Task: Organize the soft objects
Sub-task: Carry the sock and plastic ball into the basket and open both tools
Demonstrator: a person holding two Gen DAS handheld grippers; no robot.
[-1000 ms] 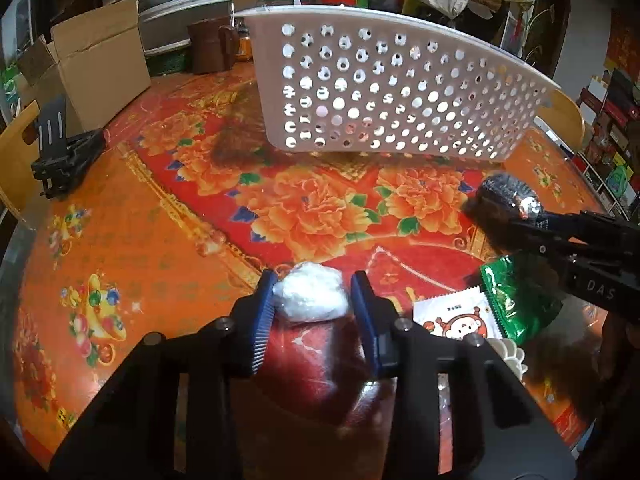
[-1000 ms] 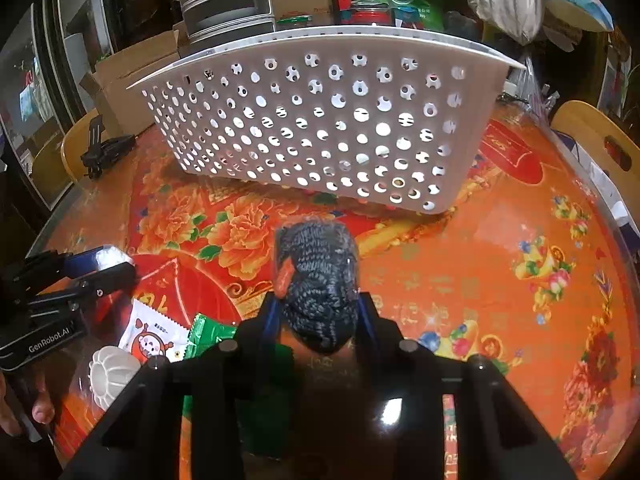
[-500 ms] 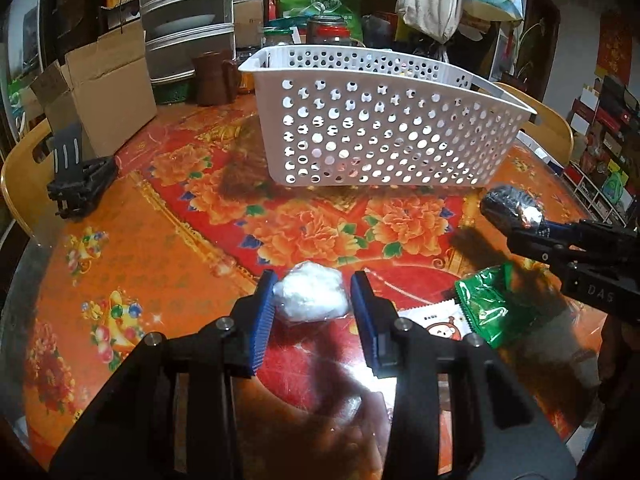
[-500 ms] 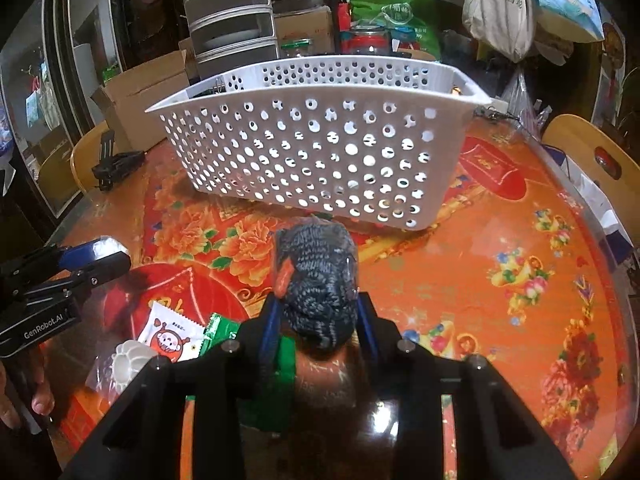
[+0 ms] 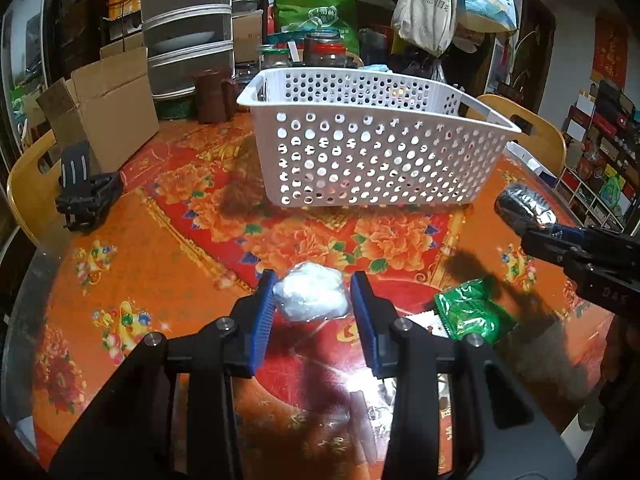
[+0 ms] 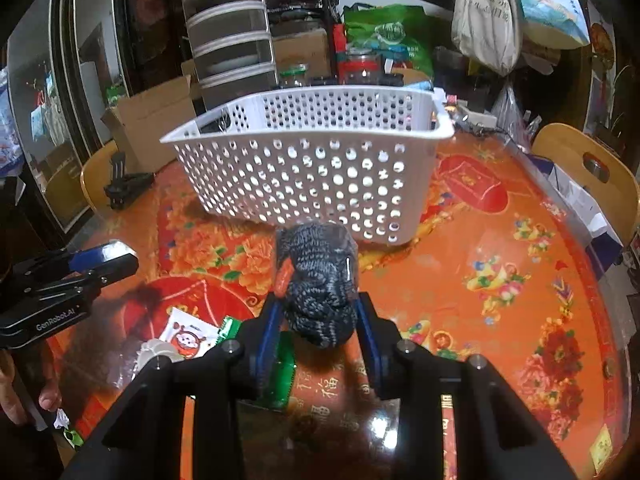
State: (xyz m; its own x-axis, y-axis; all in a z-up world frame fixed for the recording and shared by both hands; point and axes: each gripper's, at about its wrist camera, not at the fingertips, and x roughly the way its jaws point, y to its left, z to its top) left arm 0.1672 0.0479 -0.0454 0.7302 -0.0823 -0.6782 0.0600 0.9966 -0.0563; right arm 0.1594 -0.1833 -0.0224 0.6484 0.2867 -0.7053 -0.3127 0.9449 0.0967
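Soft white bundle (image 5: 310, 297) sits pinched in your left hand-held gripper (image 5: 313, 305) and a dark knitted roll (image 6: 319, 280) in your right hand-held gripper (image 6: 317, 322), both above the desk (image 5: 168, 264) short of the white basket (image 5: 372, 160), whose near wall could snag either if you carry low.

A: What sits between the blue pads of the left gripper (image 5: 313, 302)?

B: A white crinkled wad (image 5: 310, 297), pinched from both sides and held above the orange flowered tablecloth (image 5: 160, 248).

A: And ahead?

B: A white perforated basket (image 5: 372, 152) stands upright on the table, well apart from the wad.

A: To the right?

B: The right gripper (image 5: 520, 210) reaches in, clamped on a dark knitted bundle (image 5: 516, 202). Below it lies a green packet (image 5: 468, 312) beside a white one (image 5: 430, 322).
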